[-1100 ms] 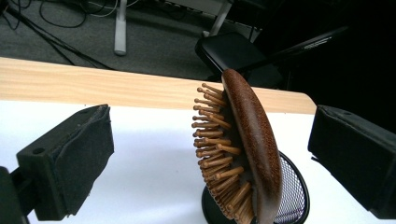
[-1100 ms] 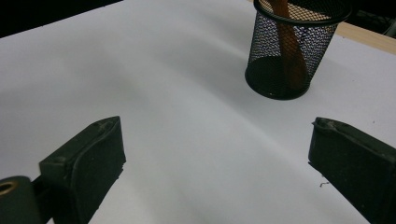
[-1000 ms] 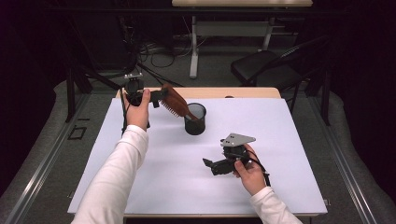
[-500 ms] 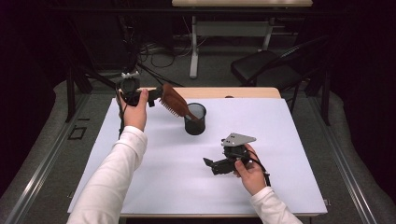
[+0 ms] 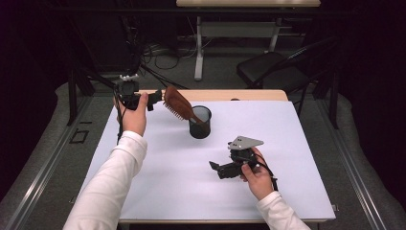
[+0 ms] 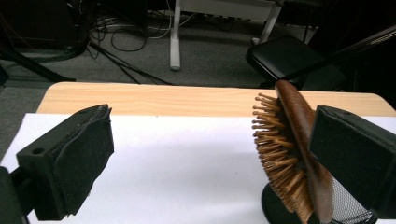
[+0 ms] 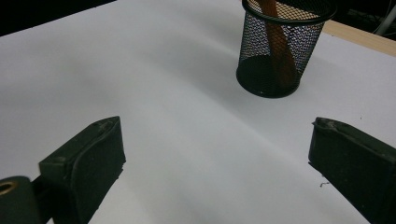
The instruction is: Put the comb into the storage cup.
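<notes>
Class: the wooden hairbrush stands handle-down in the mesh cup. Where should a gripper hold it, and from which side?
Probably grip the hairbrush by its paddle head, across the thin edges, coming from the left gripper side: the handle sits inside the mesh cup and the head leans that way.

— Counted one wooden hairbrush, standing handle-down in the cup.
— And cups?
— One black mesh cup. Noted two handheld grippers as well: left gripper, right gripper.
— Hands?
— Two, one on each gripper, both in white sleeves.
— Furniture?
— One table under a single white sheet. Behind it, spotted one black chair and one more desk at the far edge.
</notes>
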The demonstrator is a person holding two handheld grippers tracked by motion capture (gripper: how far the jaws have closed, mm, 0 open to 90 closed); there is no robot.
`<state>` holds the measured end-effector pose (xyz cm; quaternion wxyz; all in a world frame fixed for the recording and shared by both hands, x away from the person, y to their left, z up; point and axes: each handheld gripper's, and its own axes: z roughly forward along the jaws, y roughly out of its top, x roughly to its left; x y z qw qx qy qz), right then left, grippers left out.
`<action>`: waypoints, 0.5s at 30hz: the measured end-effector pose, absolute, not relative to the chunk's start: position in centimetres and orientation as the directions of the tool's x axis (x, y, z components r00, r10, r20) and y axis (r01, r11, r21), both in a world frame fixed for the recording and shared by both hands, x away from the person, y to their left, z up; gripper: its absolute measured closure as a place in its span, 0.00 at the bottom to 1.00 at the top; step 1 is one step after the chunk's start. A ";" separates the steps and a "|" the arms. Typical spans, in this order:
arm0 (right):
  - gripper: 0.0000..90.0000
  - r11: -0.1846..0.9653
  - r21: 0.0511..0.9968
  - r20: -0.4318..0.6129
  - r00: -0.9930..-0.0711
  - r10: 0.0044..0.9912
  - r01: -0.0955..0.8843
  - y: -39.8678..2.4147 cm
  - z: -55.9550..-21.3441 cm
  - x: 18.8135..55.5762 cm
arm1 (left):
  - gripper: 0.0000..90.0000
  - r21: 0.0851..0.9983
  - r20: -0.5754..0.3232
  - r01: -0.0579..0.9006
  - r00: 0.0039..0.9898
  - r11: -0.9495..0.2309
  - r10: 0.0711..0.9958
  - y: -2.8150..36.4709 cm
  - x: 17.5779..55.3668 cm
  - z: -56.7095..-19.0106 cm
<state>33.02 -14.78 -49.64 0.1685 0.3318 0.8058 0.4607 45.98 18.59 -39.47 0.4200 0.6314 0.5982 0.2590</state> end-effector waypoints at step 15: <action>0.05 0.338 0.860 0.035 -0.704 0.710 0.383 -15.3 -49.5 33.2 | 0.00 0.844 -0.143 0.535 0.147 0.043 0.979 20.3 45.1 -39.8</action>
